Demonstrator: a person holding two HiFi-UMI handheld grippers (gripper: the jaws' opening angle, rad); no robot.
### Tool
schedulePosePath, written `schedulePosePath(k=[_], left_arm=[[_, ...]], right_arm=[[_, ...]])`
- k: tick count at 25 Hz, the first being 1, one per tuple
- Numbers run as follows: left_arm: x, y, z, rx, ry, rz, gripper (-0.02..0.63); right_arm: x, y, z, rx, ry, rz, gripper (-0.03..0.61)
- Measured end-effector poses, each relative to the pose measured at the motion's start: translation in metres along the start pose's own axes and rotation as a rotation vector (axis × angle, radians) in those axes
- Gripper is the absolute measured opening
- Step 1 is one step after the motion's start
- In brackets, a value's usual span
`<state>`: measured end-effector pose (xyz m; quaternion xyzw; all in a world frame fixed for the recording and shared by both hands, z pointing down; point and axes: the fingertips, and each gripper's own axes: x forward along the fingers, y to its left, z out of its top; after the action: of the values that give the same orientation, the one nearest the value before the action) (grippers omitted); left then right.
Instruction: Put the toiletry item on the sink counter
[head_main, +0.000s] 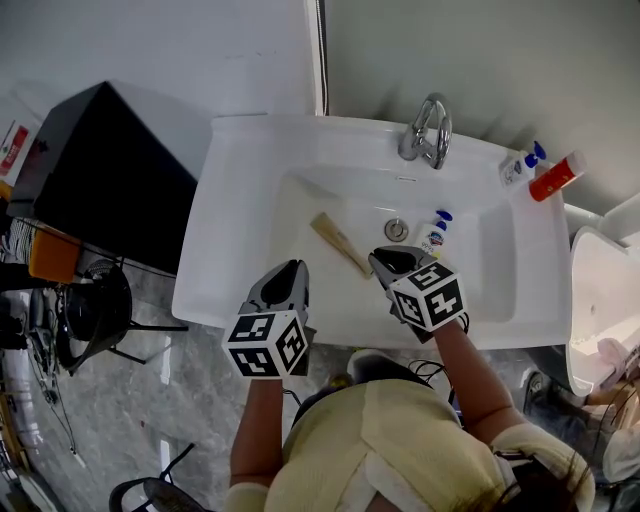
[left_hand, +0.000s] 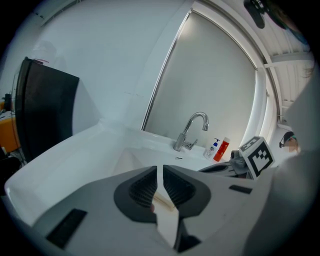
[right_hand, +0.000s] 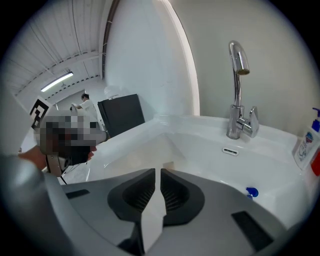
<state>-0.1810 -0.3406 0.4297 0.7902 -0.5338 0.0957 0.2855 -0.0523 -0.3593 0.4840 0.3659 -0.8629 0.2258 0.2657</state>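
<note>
A small white bottle with a blue cap (head_main: 435, 232) lies in the basin near the drain, and its blue cap (right_hand: 251, 192) shows past my right gripper. A flat wooden toiletry piece (head_main: 340, 243) lies slantwise in the basin to the left of the drain. My left gripper (head_main: 290, 268) hovers over the basin's front left, jaws shut and empty, and the wooden piece (left_hand: 162, 202) shows through their slit. Over the basin's front, just short of the bottle, my right gripper (head_main: 385, 258) is shut and empty. The left gripper (left_hand: 161, 169) and the right gripper (right_hand: 158, 172) both point toward the faucet.
The white sink (head_main: 240, 180) has a chrome faucet (head_main: 428, 130) at the back. On the back right counter stand a blue-capped bottle (head_main: 520, 165) and a red tube (head_main: 555, 177). A black cabinet (head_main: 100, 180) stands to the left and a white fixture (head_main: 600, 290) to the right.
</note>
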Motion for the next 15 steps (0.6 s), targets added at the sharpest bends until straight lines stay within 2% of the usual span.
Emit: schedulePosePath(k=[15], left_arm=[[-0.024, 0.011, -0.007, -0.037, -0.028, 0.03, 0.069]], right_arm=[[-0.032, 0.01, 0.026, 0.006, -0.114, -0.035, 0.041]])
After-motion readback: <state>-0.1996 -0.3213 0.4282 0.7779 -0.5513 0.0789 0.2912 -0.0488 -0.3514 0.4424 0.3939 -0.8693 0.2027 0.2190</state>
